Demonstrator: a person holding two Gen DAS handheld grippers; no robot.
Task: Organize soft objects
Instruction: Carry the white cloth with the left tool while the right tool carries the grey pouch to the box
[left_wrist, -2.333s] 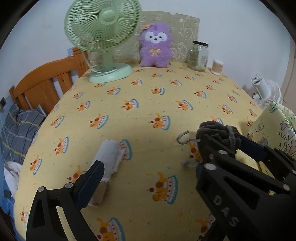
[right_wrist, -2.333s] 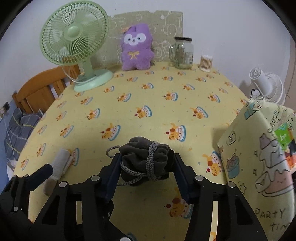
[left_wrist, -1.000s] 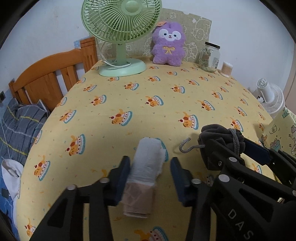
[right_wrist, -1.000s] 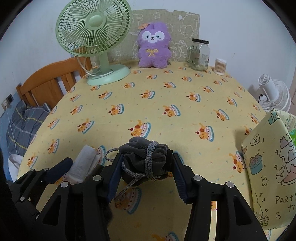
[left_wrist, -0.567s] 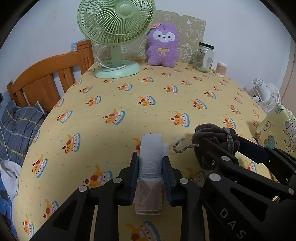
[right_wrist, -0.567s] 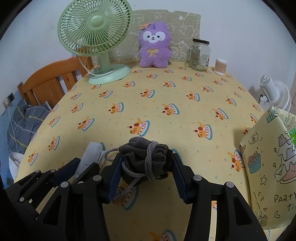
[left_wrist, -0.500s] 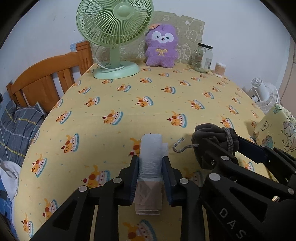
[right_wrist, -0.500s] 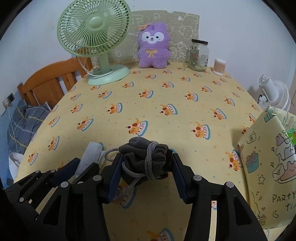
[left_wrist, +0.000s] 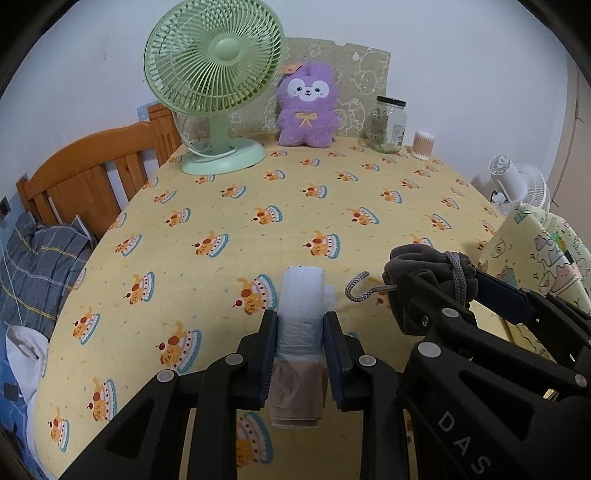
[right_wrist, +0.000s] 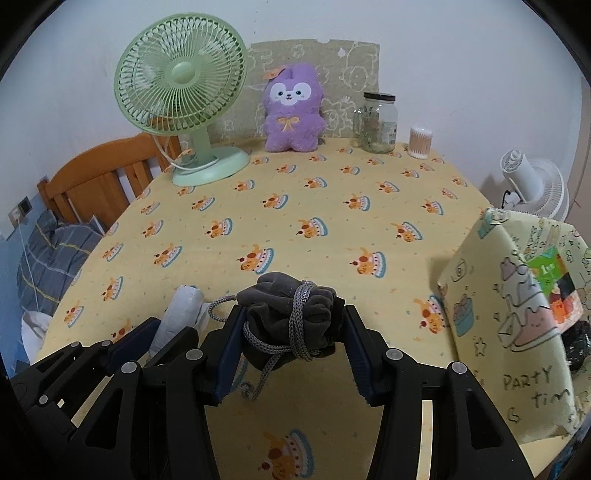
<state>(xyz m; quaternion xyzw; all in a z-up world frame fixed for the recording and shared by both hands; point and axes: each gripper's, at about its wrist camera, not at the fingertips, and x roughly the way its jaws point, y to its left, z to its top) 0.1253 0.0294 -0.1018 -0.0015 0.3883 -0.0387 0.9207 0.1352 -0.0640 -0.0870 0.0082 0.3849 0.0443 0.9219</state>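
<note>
Yellow cake-print tablecloth (left_wrist: 258, 192) under two loaded grippers.
Left gripper (left_wrist: 300, 332), jaws just closed, pinches a pale grey-white rolled cloth with a beige end (left_wrist: 301, 314); the roll's underside is hidden. Just beside it on its right, the right gripper (right_wrist: 290, 334) clamps a dark grey drawstring pouch (right_wrist: 291, 317), its grey cord (right_wrist: 295, 328) trailing below. Farther right, a yellow cartoon-printed gift bag (right_wrist: 517, 325) is cut off by the frame edge.

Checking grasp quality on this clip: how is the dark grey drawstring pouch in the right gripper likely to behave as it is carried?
The grey drawstring pouch looks soft: its bunched fabric bulges above the right gripper, so it probably squashes rather than slips. Its cord hangs loose below and may snag or swing. It seems light, since it sags little.
</note>
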